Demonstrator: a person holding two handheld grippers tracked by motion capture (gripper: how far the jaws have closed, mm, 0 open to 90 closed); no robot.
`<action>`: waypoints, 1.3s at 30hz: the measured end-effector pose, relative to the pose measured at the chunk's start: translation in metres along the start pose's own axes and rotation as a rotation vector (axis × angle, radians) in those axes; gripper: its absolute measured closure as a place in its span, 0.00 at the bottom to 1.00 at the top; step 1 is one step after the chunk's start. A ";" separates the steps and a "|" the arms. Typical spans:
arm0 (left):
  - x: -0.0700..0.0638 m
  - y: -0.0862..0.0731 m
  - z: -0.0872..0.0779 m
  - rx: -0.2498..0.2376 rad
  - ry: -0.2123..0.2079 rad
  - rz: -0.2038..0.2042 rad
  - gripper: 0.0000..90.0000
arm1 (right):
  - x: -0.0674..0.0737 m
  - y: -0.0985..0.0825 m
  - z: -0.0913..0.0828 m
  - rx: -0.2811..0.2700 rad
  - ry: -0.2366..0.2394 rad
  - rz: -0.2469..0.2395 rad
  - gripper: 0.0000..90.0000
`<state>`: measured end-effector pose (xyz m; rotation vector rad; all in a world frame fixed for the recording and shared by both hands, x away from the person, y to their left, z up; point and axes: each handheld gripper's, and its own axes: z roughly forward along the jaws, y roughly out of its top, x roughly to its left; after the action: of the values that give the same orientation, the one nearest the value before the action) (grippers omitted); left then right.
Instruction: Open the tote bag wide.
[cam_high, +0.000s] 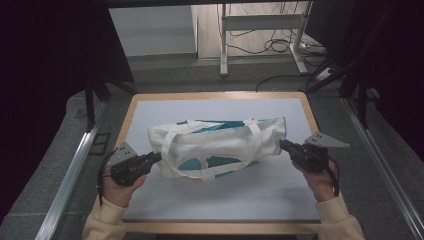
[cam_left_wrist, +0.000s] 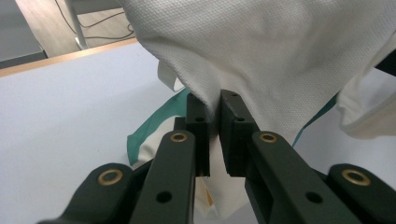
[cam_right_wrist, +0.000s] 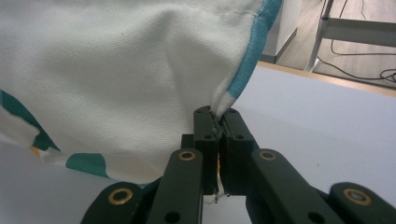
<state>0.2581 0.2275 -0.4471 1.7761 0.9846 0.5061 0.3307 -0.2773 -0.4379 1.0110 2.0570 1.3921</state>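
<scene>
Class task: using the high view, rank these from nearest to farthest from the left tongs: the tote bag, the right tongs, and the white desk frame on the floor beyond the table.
1. Tote bag: the left tongs are clamped on its near-left end.
2. Right tongs: across the bag, gripping its right end.
3. White desk frame: far back on the floor, beyond the table.

We see a white woven-cloth tote bag (cam_high: 220, 145) with a coarse, matt weave and teal printed patches. The pale grey table top (cam_high: 220, 200) looks smooth and matt, edged in light wood. The black left gripper (cam_left_wrist: 214, 122) and black right gripper (cam_right_wrist: 218, 125) appear as matt plastic with brass-coloured metal rivets.
</scene>
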 end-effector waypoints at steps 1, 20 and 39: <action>0.000 -0.001 0.000 0.000 0.001 0.002 0.92 | 0.000 0.000 0.000 0.000 0.000 0.000 0.95; -0.004 -0.020 0.013 0.047 0.004 -0.002 0.95 | 0.002 -0.023 0.016 0.065 -0.003 0.017 0.95; -0.003 -0.030 0.025 0.104 0.020 0.019 0.95 | 0.002 -0.039 0.027 0.138 -0.009 0.010 0.95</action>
<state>0.2629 0.2161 -0.4844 1.8777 1.0249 0.4932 0.3359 -0.2685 -0.4843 1.0828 2.1686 1.2617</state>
